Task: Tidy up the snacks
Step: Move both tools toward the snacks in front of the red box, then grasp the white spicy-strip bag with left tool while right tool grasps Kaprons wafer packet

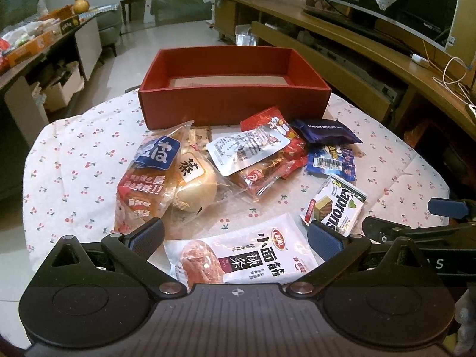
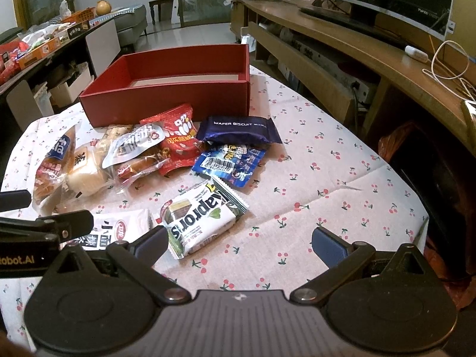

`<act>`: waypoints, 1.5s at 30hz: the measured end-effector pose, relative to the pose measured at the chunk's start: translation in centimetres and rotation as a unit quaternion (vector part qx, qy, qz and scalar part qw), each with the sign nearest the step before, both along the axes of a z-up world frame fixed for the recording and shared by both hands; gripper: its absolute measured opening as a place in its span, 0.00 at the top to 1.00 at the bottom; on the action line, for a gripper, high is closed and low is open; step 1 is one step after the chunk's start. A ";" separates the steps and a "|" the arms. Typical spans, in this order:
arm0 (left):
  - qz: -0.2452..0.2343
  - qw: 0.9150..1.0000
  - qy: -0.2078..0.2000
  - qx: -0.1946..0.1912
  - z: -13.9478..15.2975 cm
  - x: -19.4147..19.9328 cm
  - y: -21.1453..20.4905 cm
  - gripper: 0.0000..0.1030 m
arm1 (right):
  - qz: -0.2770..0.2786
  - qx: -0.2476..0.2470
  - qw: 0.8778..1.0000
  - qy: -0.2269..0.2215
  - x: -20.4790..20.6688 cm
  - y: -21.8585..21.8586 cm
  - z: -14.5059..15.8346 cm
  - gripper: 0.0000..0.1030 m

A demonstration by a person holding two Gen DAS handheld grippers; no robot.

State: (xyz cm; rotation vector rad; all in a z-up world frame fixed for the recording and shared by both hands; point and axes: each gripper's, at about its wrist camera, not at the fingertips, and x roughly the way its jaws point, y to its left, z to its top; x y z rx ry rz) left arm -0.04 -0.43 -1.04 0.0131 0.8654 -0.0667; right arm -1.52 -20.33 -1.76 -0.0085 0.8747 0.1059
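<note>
Two hand-held grippers hover low over a round table covered in a white cloth with a red cherry print (image 2: pixel 327 178).

The left gripper (image 1: pixel 235 238) is level, pointing at the snack pile, its two blue-padded fingers spread wide and holding nothing. Between them lies a white flat packet printed with Chinese characters and a picture of meat (image 1: pixel 241 253).

The right gripper (image 2: pixel 238 242) sits beside it to the right, also level, its fingers equally wide apart and empty, over bare cloth. Just past its left finger lies a white and green wafer packet (image 2: pixel 199 217).

Beyond both, the snacks lie in a loose heap: a clear bag of bread with a blue label (image 1: pixel 148 178), a clear-wrapped round bun (image 1: pixel 196 184), a silver and clear sausage packet (image 1: pixel 250 154), a red crinkled snack bag (image 2: pixel 178 136), a dark purple wafer biscuit wrapper (image 2: pixel 241 129) and a small blue foil packet (image 2: pixel 229 160). Behind the heap stands an open, empty red rectangular cardboard box (image 1: pixel 232 101).

The left view shows the whole white packet and the tip of the right gripper at its right edge. The right view shows only a corner of that packet, more bare cloth at right, and the left gripper's fingers at its left edge.
</note>
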 end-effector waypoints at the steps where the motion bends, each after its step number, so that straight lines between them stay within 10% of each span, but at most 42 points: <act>1: -0.001 1.000 0.001 -0.001 0.0 0.0 0.0 0.00 | 0.000 -0.001 1.000 0.000 0.0 0.0 0.0 0.00; 25: -0.093 0.995 0.018 0.043 -0.4 0.8 -1.0 0.00 | 0.003 -0.002 1.000 0.012 0.4 0.0 -0.3 0.00; 40: -0.229 0.966 0.064 0.098 -2.6 2.1 -2.3 0.00 | -0.004 0.005 1.000 0.029 1.2 -0.5 -0.8 0.00; 45: -0.228 0.965 0.101 0.084 -4.2 2.8 -2.0 0.15 | -0.002 0.004 0.999 0.035 1.4 -0.4 -1.0 0.00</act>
